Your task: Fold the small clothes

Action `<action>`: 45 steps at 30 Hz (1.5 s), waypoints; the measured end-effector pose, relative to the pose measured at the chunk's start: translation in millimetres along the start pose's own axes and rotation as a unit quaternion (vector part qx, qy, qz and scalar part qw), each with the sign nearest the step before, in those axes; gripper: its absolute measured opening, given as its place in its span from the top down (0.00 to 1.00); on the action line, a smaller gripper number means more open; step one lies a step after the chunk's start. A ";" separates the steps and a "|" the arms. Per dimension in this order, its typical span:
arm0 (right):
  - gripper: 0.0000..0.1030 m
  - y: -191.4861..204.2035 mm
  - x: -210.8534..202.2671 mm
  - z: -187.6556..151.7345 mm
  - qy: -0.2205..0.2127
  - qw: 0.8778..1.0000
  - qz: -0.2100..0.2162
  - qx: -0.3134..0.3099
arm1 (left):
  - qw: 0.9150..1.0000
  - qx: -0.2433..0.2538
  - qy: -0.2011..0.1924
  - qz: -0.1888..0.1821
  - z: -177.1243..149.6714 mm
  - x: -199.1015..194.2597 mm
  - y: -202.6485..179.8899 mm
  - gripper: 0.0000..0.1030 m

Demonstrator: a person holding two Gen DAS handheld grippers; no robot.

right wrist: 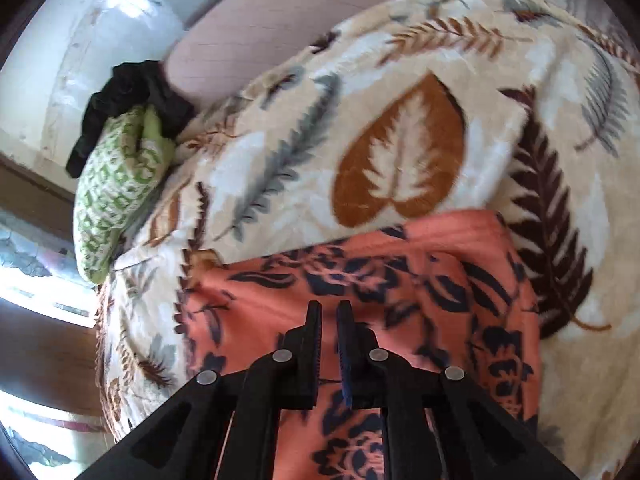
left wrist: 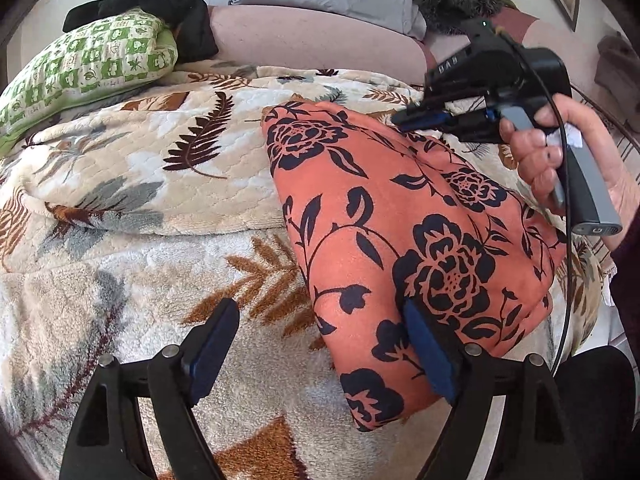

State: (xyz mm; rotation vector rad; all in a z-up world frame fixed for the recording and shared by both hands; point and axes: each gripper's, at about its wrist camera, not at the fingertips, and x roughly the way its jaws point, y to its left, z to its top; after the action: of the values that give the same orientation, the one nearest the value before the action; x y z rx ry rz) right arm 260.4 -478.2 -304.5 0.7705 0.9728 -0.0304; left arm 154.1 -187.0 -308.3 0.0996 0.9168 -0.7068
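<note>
A leaf-print blanket (left wrist: pixel 132 168) carries the orange floral cloth (left wrist: pixel 400 240) and green pillow (left wrist: pixel 88 64).

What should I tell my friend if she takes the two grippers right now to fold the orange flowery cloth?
Left hand-held gripper: open, one finger against the near edge of the orange cloth, the other over the blanket. It holds nothing.
Right hand-held gripper: shut, with nothing seen between the fingers, over the cloth's far end.
Cloth: lies on the blanket, seemingly already folded to a long shape.
Green pillow and black clothes: at the far corner, untouched.
Left to do: probably grab an end, fold the cloth smaller, and smooth it.
</note>
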 end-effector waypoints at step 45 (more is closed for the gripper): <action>0.90 -66.0 -104.5 -141.6 -0.106 0.994 0.029 0.017 | 0.995 0.025 -0.075 0.058 9.0 -31.9 -20.7 0.10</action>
State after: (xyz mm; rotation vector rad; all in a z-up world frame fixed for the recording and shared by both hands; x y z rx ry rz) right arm 72.5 -474.0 -309.7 0.8088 0.7497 -0.0775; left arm 135.0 -189.8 -274.2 0.1407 0.7447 -0.6200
